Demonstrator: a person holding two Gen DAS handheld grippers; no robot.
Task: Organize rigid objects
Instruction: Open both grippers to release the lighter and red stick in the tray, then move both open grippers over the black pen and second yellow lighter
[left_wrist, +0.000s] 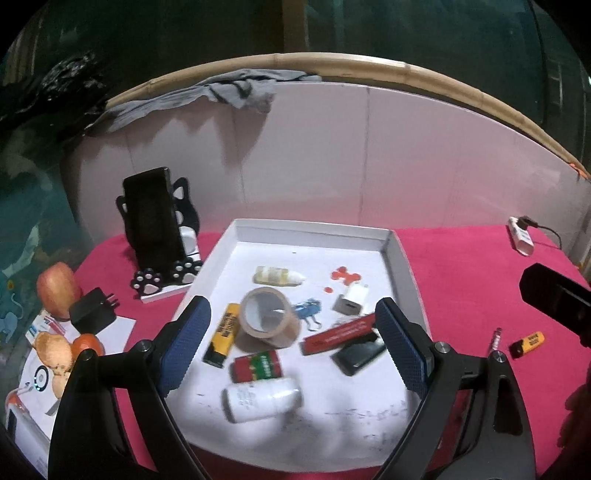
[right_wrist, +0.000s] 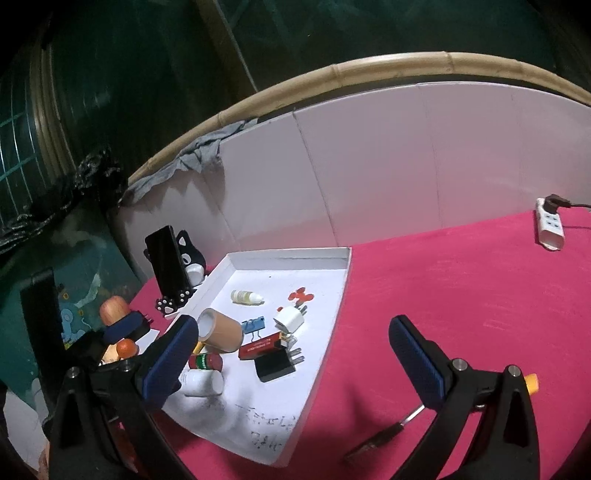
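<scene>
We held both tongs above the pink cloth (right_wrist: 443, 288), each spread wide with nothing between its blue pads. The left gripper (left_wrist: 291, 343) hung over the near half of the white tray (left_wrist: 402, 258); the right gripper (right_wrist: 291, 354) sat to the tray's right, over bare cloth.

In the tray we counted a roll of brown tape (left_wrist: 267, 317) on its side, a yellow-and-black lighter (left_wrist: 221, 334) just left of it, a red-and-green battery (left_wrist: 256, 365) below the roll, and a white pill bottle (left_wrist: 262, 398) lying nearest us. Toward the right lay a red bar (left_wrist: 340, 334) touching a black block (left_wrist: 358, 352), a white charger cube (left_wrist: 352, 299), a blue binder clip (left_wrist: 306, 310), and a small dropper bottle (left_wrist: 277, 276) toward the far wall of the tray.

Outside the tray, on the cloth to the right, we saw a second yellow lighter (left_wrist: 526, 343) and a thin pen-like stick (left_wrist: 495, 338) just beside it. A phone on a cat-shaped stand (left_wrist: 155, 229) stood left of the tray, with an apple (left_wrist: 57, 290) further left.
</scene>
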